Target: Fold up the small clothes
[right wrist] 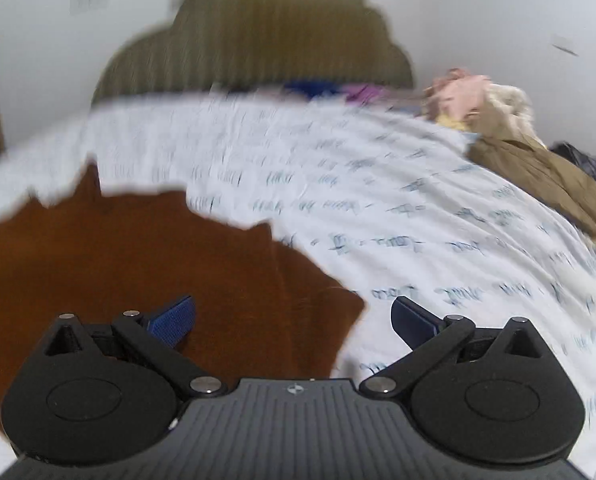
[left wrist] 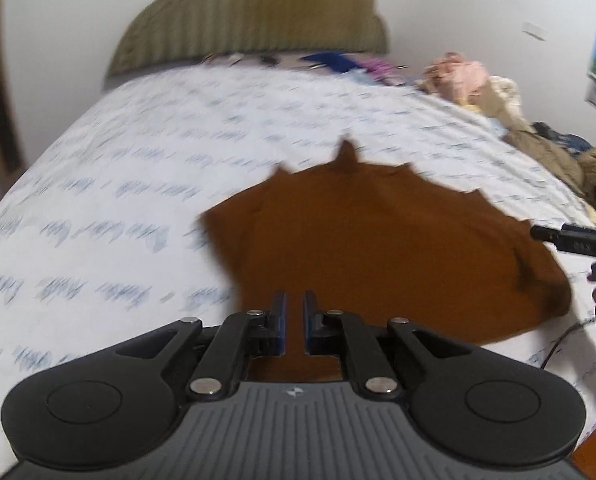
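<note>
Left wrist view: your left tool (left wrist: 294,304) is nearly closed on the near edge of the brown cloth (left wrist: 377,248), mid-frame on the bed (left wrist: 138,184). Right wrist view: your right tool (right wrist: 294,320) gapes wide, empty, over the cloth's right corner.

open sheet (left wrist: 98,208) leftward, clothes heap (left wrist: 537,136) crowding far right edge

One small garment (left wrist: 377,248), plain rust-brown, lay spread on the bed; its far edge was jagged with a pointed peak at the middle; a seam or fold line ran along each side; its near right corner (right wrist: 329,320) lay flat; motion blur obscured finer detail.
</note>
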Available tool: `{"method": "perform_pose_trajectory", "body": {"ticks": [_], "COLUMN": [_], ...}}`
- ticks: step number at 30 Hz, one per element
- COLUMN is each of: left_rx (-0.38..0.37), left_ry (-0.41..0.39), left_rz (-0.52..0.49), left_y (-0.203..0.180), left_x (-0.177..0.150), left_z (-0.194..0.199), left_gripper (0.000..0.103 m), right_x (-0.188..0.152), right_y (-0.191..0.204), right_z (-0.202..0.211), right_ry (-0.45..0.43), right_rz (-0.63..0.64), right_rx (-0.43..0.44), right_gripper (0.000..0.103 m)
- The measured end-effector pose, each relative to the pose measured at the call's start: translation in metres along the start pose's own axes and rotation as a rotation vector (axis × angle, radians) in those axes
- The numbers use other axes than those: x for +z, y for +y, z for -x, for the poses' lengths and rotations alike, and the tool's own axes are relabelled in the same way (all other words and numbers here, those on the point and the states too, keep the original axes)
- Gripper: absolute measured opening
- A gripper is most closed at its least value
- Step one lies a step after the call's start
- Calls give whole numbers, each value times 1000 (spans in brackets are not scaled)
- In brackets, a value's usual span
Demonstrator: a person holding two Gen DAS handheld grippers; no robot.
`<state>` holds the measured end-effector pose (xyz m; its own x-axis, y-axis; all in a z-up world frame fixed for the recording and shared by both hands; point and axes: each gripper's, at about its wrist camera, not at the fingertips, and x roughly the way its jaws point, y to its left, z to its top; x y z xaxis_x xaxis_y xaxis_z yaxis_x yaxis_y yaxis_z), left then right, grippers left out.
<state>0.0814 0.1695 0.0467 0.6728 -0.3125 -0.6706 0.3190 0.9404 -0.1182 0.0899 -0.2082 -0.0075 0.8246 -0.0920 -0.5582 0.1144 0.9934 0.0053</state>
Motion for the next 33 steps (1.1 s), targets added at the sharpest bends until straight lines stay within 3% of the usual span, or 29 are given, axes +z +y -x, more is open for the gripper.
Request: {"method": "perform_pose_trajectory", "body": {"ticks": [4, 9, 12, 13, 15, 17, 21, 23, 26, 28, 30, 33], "left_rx": [9, 55, 39, 38, 40, 39, 47, 49, 53, 51, 54, 55], "left_ry": [0, 13, 46, 59, 65, 62, 44, 35, 19, 20, 38, 44], "left_rz": [-23, -22, 13, 28, 46, 55, 36, 23, 27, 46, 69, 90], "left_y": [-33, -44, -40, -39, -36, -35, -38, -42, -45, -45, -44, -46], "left_x": [2, -14, -25, -28, -33, -33, -33, -33, -31, -30, -28, -30], "left_z": [-21, -44, -51, -54, -55, -52, -44, -41, -40, -42, -47, -50], "left_gripper": [9, 9, 9, 9, 9, 9, 9, 9, 9, 9, 9, 9], "right_x": [-31, -74, -83, -83, -79, -70, -54, -55, -64, -61, -52, -37], "right_y": [-15, -43, -32, -27, -22, -28, -19, -14, -15, -12, -7, 8], "right_z": [35, 52, 50, 49, 47, 50, 77, 82, 78, 86, 96, 95], "right_ry": [9, 87, 103, 95, 87, 81, 84, 128, 171, 117, 27, -61], "right_rz": [-153, -388, -349, -308, -280, -304, -76, 41, 84, 72, 34, 16], "right_rx": [144, 383, 479, 468, 459, 448, 300, 219, 146, 110, 91, 142], "right_gripper": [102, 77, 76, 67, 11, 12, 10, 10, 12, 22, 46, 62]}}
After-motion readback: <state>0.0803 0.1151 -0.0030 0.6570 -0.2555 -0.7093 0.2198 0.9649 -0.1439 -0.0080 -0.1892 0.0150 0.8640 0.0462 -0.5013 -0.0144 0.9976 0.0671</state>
